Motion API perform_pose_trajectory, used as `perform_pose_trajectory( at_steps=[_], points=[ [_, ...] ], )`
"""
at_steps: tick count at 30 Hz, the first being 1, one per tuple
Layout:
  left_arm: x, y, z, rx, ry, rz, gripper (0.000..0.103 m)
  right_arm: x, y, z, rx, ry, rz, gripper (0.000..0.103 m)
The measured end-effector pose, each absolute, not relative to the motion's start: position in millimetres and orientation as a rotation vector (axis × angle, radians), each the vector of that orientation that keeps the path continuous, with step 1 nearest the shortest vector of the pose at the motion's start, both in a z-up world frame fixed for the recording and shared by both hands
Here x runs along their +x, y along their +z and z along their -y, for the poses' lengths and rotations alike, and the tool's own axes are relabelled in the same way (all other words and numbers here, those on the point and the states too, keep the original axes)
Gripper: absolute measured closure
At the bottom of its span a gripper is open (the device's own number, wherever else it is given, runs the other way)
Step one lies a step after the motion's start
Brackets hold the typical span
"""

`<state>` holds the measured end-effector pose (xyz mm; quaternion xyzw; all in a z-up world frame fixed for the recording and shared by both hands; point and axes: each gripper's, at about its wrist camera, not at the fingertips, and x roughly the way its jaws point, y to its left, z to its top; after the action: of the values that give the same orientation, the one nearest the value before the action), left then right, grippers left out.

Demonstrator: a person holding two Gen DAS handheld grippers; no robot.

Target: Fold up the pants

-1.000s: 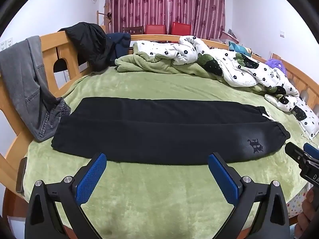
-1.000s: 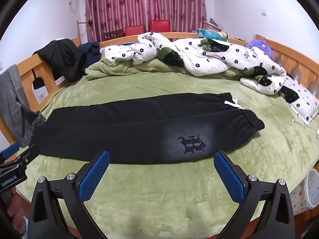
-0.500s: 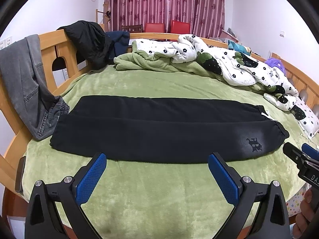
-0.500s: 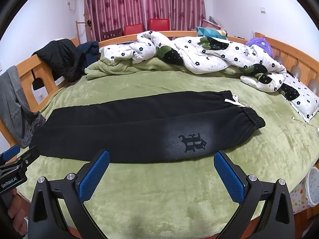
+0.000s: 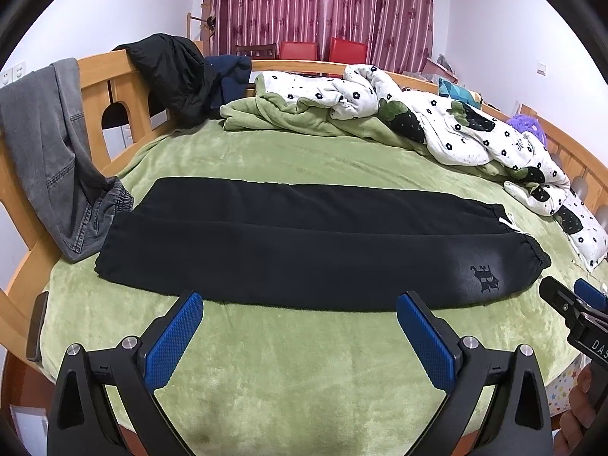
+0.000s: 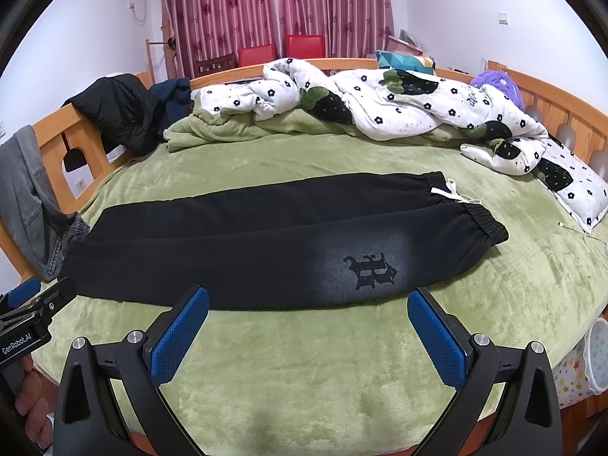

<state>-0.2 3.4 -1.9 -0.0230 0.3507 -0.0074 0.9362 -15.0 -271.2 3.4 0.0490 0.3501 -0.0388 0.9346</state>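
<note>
Green plush bedding [image 5: 304, 159] covers the wide wooden-framed bed you are working on, with a flower-print quilt [image 6: 399, 106] heaped along the far side and grey jeans [image 5: 49, 152] hanging over the rail. The black pants [image 5: 304, 250] lie flat across the middle, one leg laid over the other, waistband and white drawstring [image 6: 452, 192] at your right, cuffs at your left.

Compared with a second ago, almost nothing has shifted: the pants sit just as they were, and both views have only drifted slightly, so the lengthwise fold looks finished and the crosswise fold is not yet begun.

Your left gripper [image 5: 298, 317] hovers just short of the near edge of the cloth, jaws spread wide with nothing between them. Your right gripper [image 6: 307, 317] is likewise wide apart and empty, above the bedding just before the printed emblem [image 6: 370, 269].

That emblem reads as an ornate gothic letter, possibly a "B"; I cannot tell for sure. On the left gripper's body, seen from the right wrist, you can read "GenRobot.AI"; the right one shows only "DAS", cut off.
</note>
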Motion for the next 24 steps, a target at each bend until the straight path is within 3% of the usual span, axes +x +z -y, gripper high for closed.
perform_pose_trajectory(
  at_steps=[24],
  points=[
    [-1.7,-1.1,-0.8,-0.045,-0.015,-0.721,0.0,-15.5,5.8,269.5,0.084,-0.076,-0.722,0.0]
  ],
)
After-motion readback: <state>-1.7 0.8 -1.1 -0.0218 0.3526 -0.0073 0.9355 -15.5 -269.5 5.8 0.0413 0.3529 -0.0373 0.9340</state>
